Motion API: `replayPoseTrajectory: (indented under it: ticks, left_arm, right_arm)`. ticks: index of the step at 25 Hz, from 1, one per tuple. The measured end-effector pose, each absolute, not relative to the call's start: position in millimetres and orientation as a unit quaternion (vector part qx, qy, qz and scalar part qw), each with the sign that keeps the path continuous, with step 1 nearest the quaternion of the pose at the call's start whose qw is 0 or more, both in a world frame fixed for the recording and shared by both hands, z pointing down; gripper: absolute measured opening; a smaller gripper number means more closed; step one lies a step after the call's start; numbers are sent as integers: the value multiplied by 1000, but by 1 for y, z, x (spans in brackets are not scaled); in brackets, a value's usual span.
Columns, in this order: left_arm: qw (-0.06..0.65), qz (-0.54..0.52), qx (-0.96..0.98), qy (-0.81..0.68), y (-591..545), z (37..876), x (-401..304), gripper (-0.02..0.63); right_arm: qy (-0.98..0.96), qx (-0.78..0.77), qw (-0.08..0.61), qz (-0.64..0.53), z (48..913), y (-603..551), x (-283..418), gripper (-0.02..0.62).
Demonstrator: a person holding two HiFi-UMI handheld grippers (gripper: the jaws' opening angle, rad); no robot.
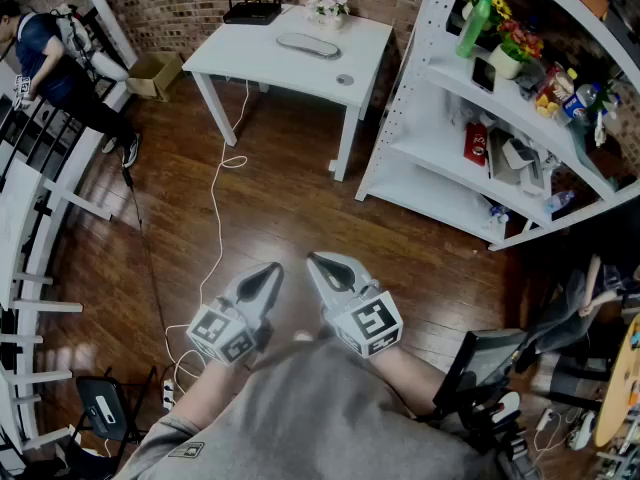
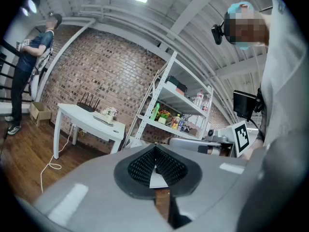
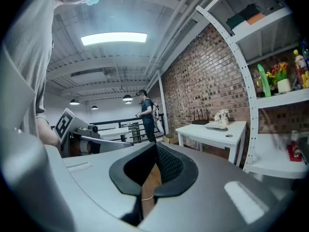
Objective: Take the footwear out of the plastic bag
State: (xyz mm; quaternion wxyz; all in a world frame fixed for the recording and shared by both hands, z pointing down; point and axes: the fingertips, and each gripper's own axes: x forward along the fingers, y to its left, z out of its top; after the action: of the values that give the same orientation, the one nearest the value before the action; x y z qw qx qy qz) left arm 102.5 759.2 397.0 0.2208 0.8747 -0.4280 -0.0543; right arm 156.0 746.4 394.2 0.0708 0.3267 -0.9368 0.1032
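Neither a plastic bag nor any footwear shows in any view. In the head view both grippers are held close in front of the person's grey-shirted torso, over the dark wooden floor. The left gripper [image 1: 268, 271] is shut, its tips together with nothing between them; its own view [image 2: 155, 150] shows the black pads closed. Just right of it, the right gripper [image 1: 318, 262] is also shut and empty, its pads meeting in the right gripper view [image 3: 155, 148]. The two grippers point toward the far table, tips a little apart from each other.
A white table [image 1: 265, 63] with a router [image 1: 252, 10], a flower pot [image 1: 328, 6] and a flat tray stands against the brick wall. A white shelf unit [image 1: 432, 154] full of small items stands to the right. A white cable [image 1: 218, 218] trails on the floor. A person [image 1: 50, 58] stands far left by a railing.
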Motion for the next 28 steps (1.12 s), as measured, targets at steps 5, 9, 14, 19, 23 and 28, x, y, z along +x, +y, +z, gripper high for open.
replayPoseTrajectory:
  ticks: [5, 9, 14, 19, 23, 28]
  left_arm:
    - [202, -48, 871, -445, 702, 396, 99, 2]
    - [199, -43, 869, -451, 657, 392, 110, 2]
    - [200, -37, 864, -461, 613, 399, 120, 2]
    - [203, -39, 857, -472, 580, 400, 126, 2]
    - [203, -36, 858, -471, 559, 400, 125, 2]
    - [207, -37, 860, -465, 524, 403, 120, 2]
  right_arm:
    - [-941, 318, 57, 103, 380, 692, 154, 11]
    - [-943, 310, 57, 106, 381, 650, 164, 12]
    - [-948, 293, 57, 111, 389, 608, 170, 11]
    - [-950, 283, 57, 115, 395, 572, 175, 11]
    - [-951, 282, 58, 116, 394, 549, 175, 11]
    - [-948, 287, 66, 122, 401, 516, 170, 11]
